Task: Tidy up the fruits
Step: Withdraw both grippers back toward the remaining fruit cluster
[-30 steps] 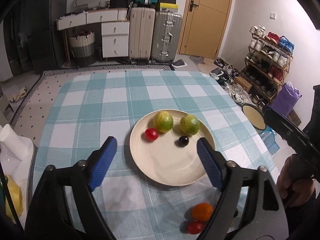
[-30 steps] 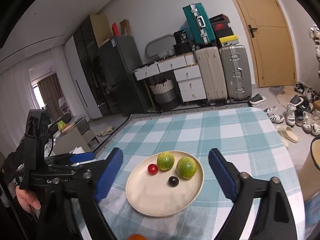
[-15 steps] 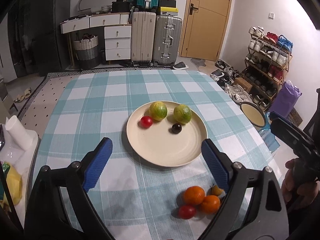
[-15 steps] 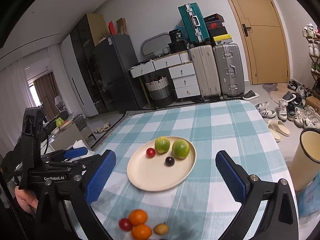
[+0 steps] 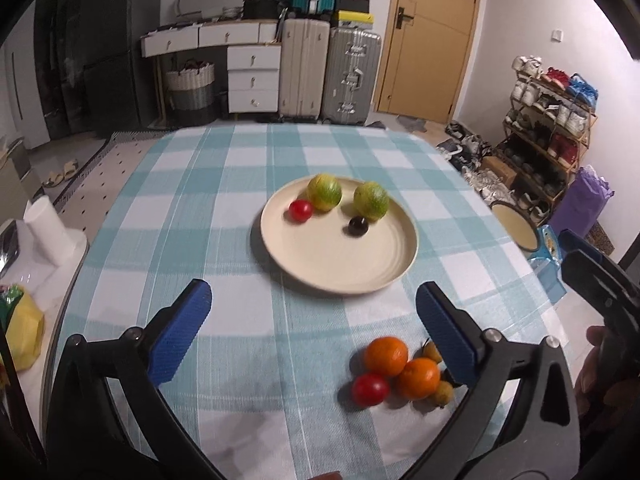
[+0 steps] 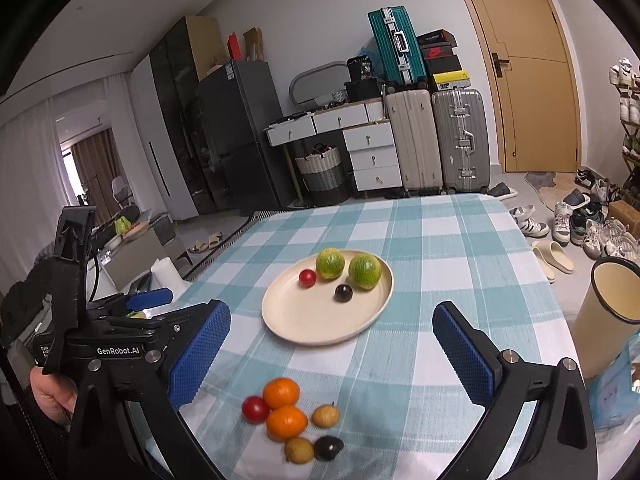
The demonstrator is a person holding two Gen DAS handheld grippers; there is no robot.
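Loose fruit cluster on near tablecloth (image 6: 440, 240), short of plate (image 6: 296, 328): two oranges (image 6: 281, 393), firm, round, likely roll-prone, best gripped across middle; cherry tomato (image 6: 255, 409) soft; left gripper (image 5: 312, 320) and right gripper (image 6: 332, 344) both wide, empty.

The words "GenRobot.AI" are printed in white on the black body of the left gripper (image 6: 138, 300), seen to the left of the right gripper's blue pads. A small white label sits lower on that body, too small to read. Box prints far behind are too blurry.
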